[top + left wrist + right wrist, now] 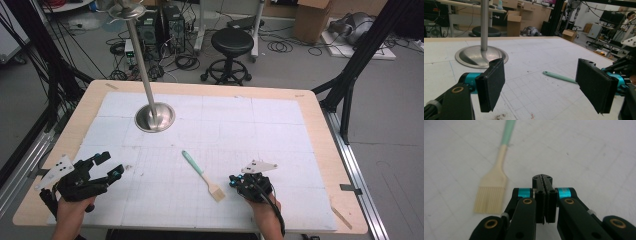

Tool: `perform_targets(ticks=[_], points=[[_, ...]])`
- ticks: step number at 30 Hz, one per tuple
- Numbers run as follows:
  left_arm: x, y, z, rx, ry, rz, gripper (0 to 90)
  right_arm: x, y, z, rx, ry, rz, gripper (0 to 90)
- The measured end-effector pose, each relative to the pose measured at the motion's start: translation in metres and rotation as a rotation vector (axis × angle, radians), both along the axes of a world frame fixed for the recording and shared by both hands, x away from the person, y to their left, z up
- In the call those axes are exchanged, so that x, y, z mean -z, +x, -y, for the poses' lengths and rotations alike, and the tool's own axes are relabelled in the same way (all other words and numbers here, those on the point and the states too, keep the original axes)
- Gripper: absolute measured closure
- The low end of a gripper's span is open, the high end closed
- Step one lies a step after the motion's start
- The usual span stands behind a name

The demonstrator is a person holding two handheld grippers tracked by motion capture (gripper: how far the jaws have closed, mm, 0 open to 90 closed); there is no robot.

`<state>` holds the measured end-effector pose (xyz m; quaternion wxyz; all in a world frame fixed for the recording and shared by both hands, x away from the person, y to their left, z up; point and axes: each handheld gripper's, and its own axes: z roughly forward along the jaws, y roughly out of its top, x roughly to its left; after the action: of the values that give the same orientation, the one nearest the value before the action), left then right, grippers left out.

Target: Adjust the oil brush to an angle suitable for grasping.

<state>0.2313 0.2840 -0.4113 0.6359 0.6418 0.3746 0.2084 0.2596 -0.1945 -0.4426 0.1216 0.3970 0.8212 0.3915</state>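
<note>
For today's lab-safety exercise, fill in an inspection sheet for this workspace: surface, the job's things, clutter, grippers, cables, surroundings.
Surface: table under a white gridded mat, a few small dark specks near the left gripper.
Job's things: brush lying flat between the grippers, green handle, pale bristles towards the person.
Clutter: metal stand upright on its round base at the far left.
Grippers: left gripper open, empty; right gripper shut, empty, beside the bristles, not touching.
Cables: one trails from the right gripper along the forearm; loose coils on the floor beyond the table.
Surroundings: stool, cardboard box, black frame legs.
</note>
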Motion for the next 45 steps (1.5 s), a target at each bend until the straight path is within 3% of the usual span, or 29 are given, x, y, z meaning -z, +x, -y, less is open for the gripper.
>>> perform_targets(ticks=[6, 18, 25, 38, 42, 45], points=[[0.0, 0.0, 0.0, -0.001, 0.003, -0.001, 24.0, 0.004, -0.003, -0.012, -0.054, -0.003, -0.009, 89.6], [0.0, 0.0, 0.0, -0.001, 0.007, -0.005, 24.0, 0.005, -0.015, -0.056, -0.186, 0.011, -0.009, 89.5], [0.001, 0.001, 0.001, -0.002, 0.005, -0.007, 24.0, 0.005, -0.015, -0.094, -0.267, 0.02, -0.008, 89.5], [0.001, 0.001, 0.001, -0.002, 0.01, -0.011, 24.0, 0.007, -0.007, -0.142, -0.31, 0.034, 0.0, 89.5], [0.001, 0.001, 0.001, 0.0, 0.016, -0.013, 24.0, 0.007, -0.005, -0.152, -0.314, 0.047, 0.004, 87.4], [0.001, 0.001, 0.001, 0.001, 0.02, -0.016, 24.2, 0.004, -0.004, -0.147, -0.299, 0.068, 0.02, 86.4]])
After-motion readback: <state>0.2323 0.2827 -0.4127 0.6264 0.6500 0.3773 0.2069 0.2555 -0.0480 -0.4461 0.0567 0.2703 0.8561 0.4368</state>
